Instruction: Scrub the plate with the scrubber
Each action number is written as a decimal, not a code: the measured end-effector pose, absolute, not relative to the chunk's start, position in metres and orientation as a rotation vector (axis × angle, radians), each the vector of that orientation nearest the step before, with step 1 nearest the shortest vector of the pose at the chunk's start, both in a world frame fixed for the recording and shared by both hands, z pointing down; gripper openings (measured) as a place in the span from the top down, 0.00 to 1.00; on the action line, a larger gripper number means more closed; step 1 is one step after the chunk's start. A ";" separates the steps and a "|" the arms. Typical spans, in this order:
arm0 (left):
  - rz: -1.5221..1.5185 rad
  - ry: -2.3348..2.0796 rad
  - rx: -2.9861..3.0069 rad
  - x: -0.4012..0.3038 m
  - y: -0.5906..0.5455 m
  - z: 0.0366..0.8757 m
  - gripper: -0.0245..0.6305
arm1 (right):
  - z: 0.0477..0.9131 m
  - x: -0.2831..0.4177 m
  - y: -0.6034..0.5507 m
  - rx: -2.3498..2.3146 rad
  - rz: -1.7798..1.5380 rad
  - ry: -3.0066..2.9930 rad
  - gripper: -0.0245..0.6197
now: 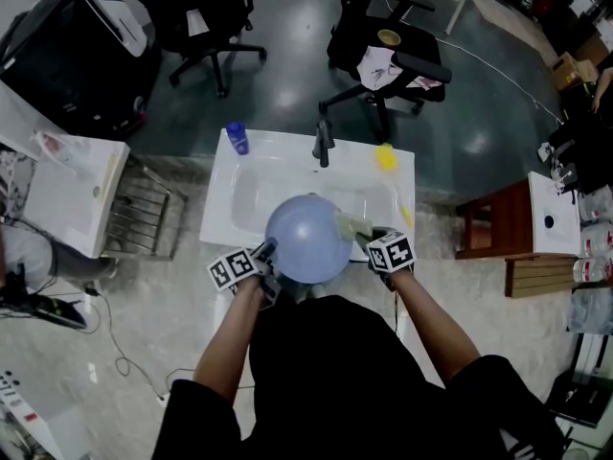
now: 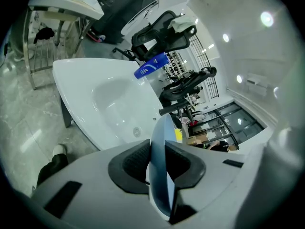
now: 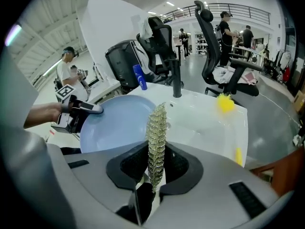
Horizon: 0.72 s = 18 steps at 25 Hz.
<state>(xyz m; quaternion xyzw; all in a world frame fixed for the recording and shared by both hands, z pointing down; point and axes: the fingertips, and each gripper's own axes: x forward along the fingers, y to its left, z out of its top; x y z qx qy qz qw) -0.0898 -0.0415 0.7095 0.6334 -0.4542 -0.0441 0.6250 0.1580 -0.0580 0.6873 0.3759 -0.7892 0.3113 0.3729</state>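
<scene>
You are standing at a white sink (image 1: 239, 185), looking steeply down, with a round pale blue plate (image 1: 306, 238) held over the near part of the basin.

Your left gripper (image 1: 268, 249) is clamped on the plate's left rim. In the left gripper view the thin blue edge sits squarely between the two dark pads. Your right gripper (image 1: 375, 241) is closed on the scrubber (image 3: 156, 137), a flat, glittery mesh pad standing on edge between the jaws. The scrubber is at the plate's right rim, pointing in toward its face.

The step in hand looks like the scrubbing itself, at or near its start. The scrubber seems to meet the plate's right edge, but the head view is too small to confirm contact.

The next move calls for pressing the pad flat to the plate's face and sweeping it toward the centre. The left grip must brace against that push, since it holds only a narrow strip of rim.

There is open room in the basin below and beyond the plate. A dark faucet (image 1: 324, 142) stands at the far rim, a blue bottle (image 1: 237, 138) at the far left corner and a yellow ball-like object (image 1: 385, 157) at the far right, all well apart from the plate. Your body is close behind the near edge.
</scene>
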 end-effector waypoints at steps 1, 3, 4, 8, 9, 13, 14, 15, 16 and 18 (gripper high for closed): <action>-0.102 -1.044 1.455 -0.089 -0.043 0.709 0.87 | 0.687 0.159 -0.056 0.956 0.804 -2.019 0.87; -0.101 -1.047 1.461 -0.089 -0.046 0.708 0.87 | 0.688 0.160 -0.052 0.943 0.822 -2.013 0.87; -0.100 -1.049 1.462 -0.088 -0.047 0.707 0.87 | 0.688 0.160 -0.050 0.937 0.832 -2.012 0.87; -0.107 -1.055 1.455 -0.087 -0.049 0.710 0.87 | 0.687 0.160 -0.039 0.923 0.873 -2.024 0.87; -0.112 -1.056 1.448 -0.087 -0.049 0.711 0.87 | 0.687 0.159 -0.036 0.920 0.884 -2.026 0.87; -0.123 -1.063 1.426 -0.088 -0.049 0.716 0.87 | 0.687 0.153 -0.023 0.890 0.910 -2.036 0.87; -0.124 -1.065 1.422 -0.088 -0.049 0.716 0.87 | 0.686 0.152 -0.021 0.886 0.915 -2.041 0.87; -0.126 -1.067 1.419 -0.089 -0.049 0.716 0.87 | 0.685 0.151 -0.020 0.884 0.920 -2.045 0.87; -0.129 -1.069 1.419 -0.089 -0.050 0.716 0.87 | 0.684 0.150 -0.019 0.882 0.926 -2.049 0.87; -0.134 -1.076 1.420 -0.091 -0.053 0.715 0.87 | 0.682 0.146 -0.019 0.871 0.935 -2.058 0.87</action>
